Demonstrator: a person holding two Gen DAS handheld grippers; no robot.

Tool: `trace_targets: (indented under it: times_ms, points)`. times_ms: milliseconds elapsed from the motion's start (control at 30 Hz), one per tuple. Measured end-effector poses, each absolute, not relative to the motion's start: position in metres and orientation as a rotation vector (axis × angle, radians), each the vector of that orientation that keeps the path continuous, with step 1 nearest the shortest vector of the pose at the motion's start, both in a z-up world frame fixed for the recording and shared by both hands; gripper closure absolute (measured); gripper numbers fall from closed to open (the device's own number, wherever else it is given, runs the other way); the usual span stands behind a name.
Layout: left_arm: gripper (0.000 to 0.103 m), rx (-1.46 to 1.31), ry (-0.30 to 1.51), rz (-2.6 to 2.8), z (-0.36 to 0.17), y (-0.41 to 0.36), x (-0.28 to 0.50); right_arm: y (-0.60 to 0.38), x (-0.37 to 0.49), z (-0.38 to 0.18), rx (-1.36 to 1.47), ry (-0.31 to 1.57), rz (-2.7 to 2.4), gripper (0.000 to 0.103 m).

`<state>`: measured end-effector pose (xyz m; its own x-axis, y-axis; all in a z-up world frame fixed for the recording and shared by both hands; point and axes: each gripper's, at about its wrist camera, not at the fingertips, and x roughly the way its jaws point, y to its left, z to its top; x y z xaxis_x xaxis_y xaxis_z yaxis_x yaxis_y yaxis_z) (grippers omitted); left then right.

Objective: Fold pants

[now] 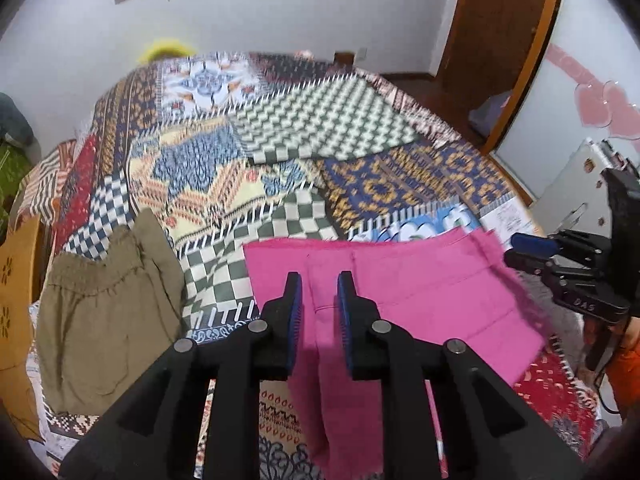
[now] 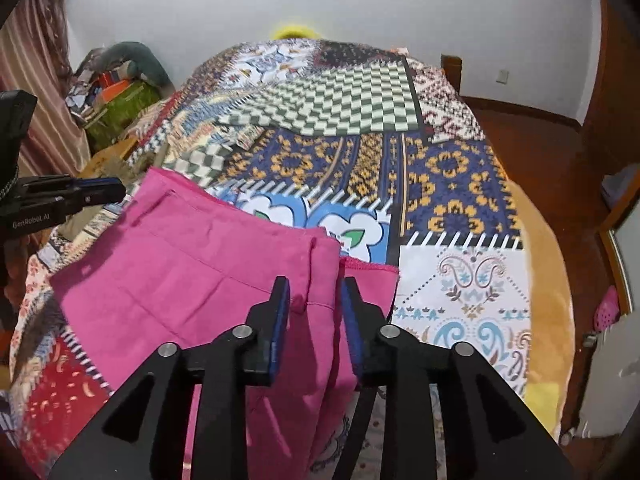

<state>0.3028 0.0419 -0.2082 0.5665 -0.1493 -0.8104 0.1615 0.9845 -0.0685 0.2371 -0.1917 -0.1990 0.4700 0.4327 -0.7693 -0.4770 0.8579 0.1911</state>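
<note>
Pink pants (image 1: 420,292) lie on the patchwork bedspread (image 1: 280,168), partly folded, with one leg hanging over the near edge. My left gripper (image 1: 319,286) is open above the pants' left part, with pink cloth showing between its fingers. My right gripper (image 2: 314,292) is open over the pants' (image 2: 192,264) right end, where a folded edge and seam lie between its fingers. The right gripper also shows at the right in the left wrist view (image 1: 532,252), and the left one at the left in the right wrist view (image 2: 100,192).
Olive-green pants (image 1: 108,312) lie crumpled at the bed's left edge. A wooden chair (image 1: 16,300) stands left of the bed. Boxes and clutter (image 2: 116,96) sit by the curtain. A wooden door (image 1: 500,40) and floor lie to the right.
</note>
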Motion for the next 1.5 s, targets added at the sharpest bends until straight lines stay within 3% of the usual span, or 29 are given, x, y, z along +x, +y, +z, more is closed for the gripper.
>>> trace_targets:
  times_ms: [233, 400, 567, 1033, 1100, 1167, 1233, 1500]
  points:
    - [0.086, -0.012, 1.034, -0.296, -0.227, 0.017, 0.285, -0.166, 0.222, -0.197, -0.057, 0.961, 0.665, 0.075]
    - [0.085, 0.122, 1.075, -0.251, -0.256, 0.008, 0.261, -0.156, 0.200, -0.214, -0.099, 0.999, 0.708, 0.075]
    - [0.080, 0.048, 1.086, -0.241, -0.250, 0.030, 0.244, -0.180, 0.187, -0.216, -0.078, 1.012, 0.683, 0.073]
    - [0.078, -0.019, 1.077, -0.109, -0.233, 0.067, 0.216, -0.223, 0.164, -0.203, -0.104, 1.022, 0.531, 0.064]
    - [0.071, -0.030, 1.058, -0.112, -0.226, 0.066, 0.221, -0.222, 0.168, -0.196, -0.084, 1.009, 0.524, 0.064]
    - [0.055, -0.036, 1.041, -0.114, -0.222, 0.064, 0.225, -0.220, 0.173, -0.191, -0.063, 0.994, 0.513, 0.058]
    - [0.051, -0.045, 1.030, -0.121, -0.221, 0.061, 0.232, -0.217, 0.178, -0.189, -0.046, 0.974, 0.509, 0.052]
    - [0.047, -0.064, 1.082, -0.131, -0.244, 0.050, 0.264, -0.203, 0.193, -0.205, -0.014, 1.007, 0.492, 0.048]
